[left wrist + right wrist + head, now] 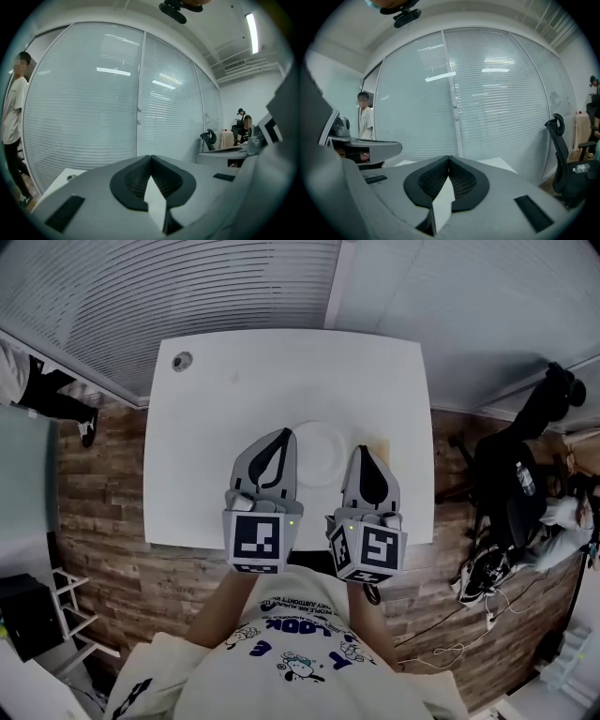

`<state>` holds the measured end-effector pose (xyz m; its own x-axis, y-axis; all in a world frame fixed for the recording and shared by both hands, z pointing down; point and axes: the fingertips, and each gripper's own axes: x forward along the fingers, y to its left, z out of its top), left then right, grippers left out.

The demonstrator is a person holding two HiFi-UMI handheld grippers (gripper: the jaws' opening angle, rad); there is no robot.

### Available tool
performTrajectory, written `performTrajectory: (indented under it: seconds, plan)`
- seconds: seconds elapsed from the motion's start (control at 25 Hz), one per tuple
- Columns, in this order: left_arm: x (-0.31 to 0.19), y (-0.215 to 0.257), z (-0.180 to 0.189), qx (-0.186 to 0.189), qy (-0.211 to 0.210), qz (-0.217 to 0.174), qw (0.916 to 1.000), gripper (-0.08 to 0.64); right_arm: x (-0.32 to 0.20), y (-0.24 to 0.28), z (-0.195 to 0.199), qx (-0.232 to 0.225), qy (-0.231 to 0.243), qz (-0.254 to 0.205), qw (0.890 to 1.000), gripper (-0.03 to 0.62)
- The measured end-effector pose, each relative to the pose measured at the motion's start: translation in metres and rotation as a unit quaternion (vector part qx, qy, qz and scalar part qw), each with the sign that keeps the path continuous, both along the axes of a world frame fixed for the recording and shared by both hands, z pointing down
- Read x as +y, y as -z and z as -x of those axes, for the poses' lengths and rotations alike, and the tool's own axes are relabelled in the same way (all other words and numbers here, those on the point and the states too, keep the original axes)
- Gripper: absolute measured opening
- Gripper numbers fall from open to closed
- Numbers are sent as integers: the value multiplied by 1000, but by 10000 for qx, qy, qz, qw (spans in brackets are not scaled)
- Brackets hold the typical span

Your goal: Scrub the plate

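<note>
Likely office, blinded glass partition (93, 117), swivel chair (562, 171)

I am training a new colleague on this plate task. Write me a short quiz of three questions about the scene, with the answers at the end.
1. True or false: the left tongs and the right tongs are both shut and hold nothing.
2. Where does the plate lie?
A) on the floor
B) on the white table
C) in the grip of the right tongs
3. Fill in the missing word: in the head view, the small round object sits near the table's far ____ corner.

Key: 1 true; 2 B; 3 left.
</note>
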<state>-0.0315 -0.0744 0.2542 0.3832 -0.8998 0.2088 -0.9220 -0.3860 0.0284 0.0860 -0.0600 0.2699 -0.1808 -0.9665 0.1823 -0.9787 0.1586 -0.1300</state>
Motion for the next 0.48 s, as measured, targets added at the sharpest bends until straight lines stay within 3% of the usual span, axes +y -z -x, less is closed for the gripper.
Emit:
performTrajectory:
  seconds: [0.48]
  plan:
    - [2, -1, 10, 18, 113, -28, 9999, 25, -1, 3, 4, 58, 58, -68, 9999, -5]
